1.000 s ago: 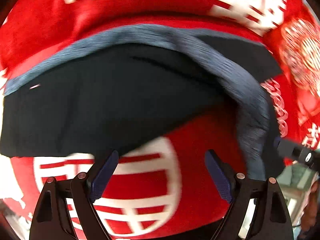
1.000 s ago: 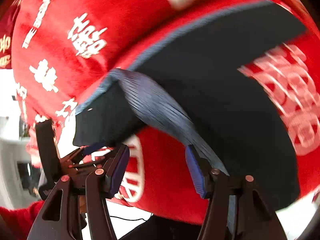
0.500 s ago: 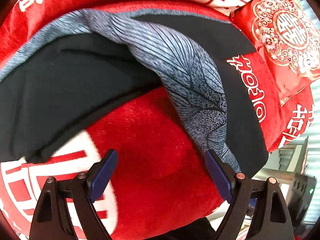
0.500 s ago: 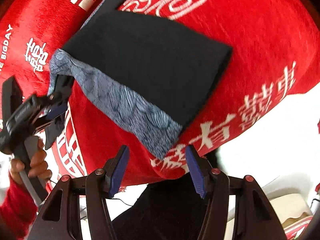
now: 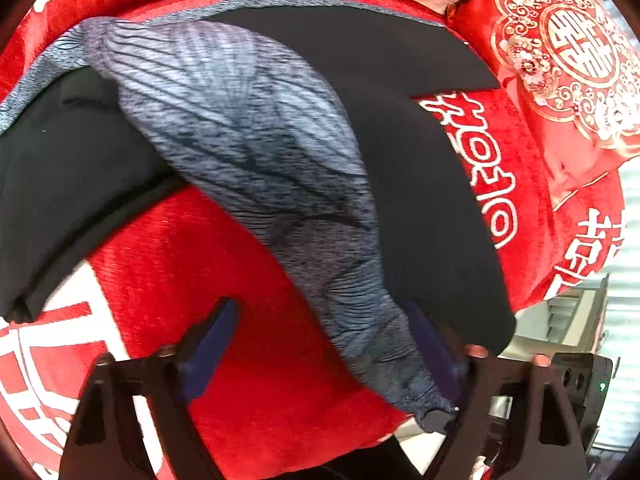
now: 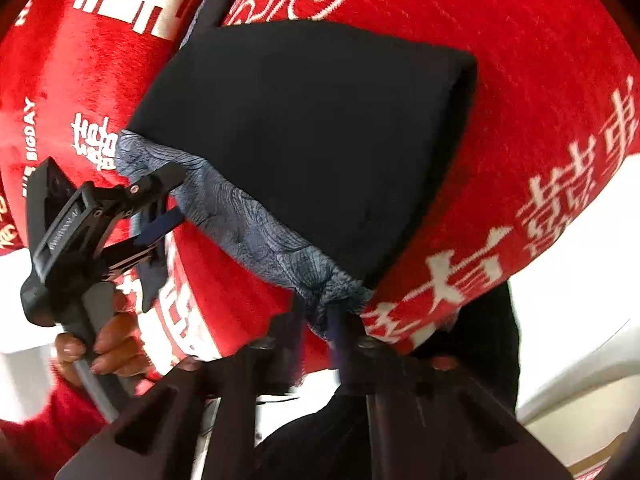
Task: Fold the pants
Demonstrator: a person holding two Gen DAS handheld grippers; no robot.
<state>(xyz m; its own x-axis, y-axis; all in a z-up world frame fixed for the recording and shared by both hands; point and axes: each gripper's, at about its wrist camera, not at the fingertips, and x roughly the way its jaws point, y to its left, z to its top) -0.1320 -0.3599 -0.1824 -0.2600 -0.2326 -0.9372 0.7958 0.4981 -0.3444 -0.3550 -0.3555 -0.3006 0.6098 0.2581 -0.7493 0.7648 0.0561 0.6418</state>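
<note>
Dark navy pants with a grey patterned waistband lie on a red blanket with white characters. In the left wrist view my left gripper is open, its fingers either side of the waistband's bunched end, which lies against the right finger. In the right wrist view my right gripper is shut on the near end of the waistband. The left gripper also shows there, at the waistband's far left end.
A red embroidered cushion lies at the upper right of the left wrist view. The blanket's edge drops off to a white surface at the right. A hand in a red sleeve holds the left gripper's handle.
My right gripper has closed on the waistband's near end. My left gripper has moved closer to the waistband's other end and stays open.
</note>
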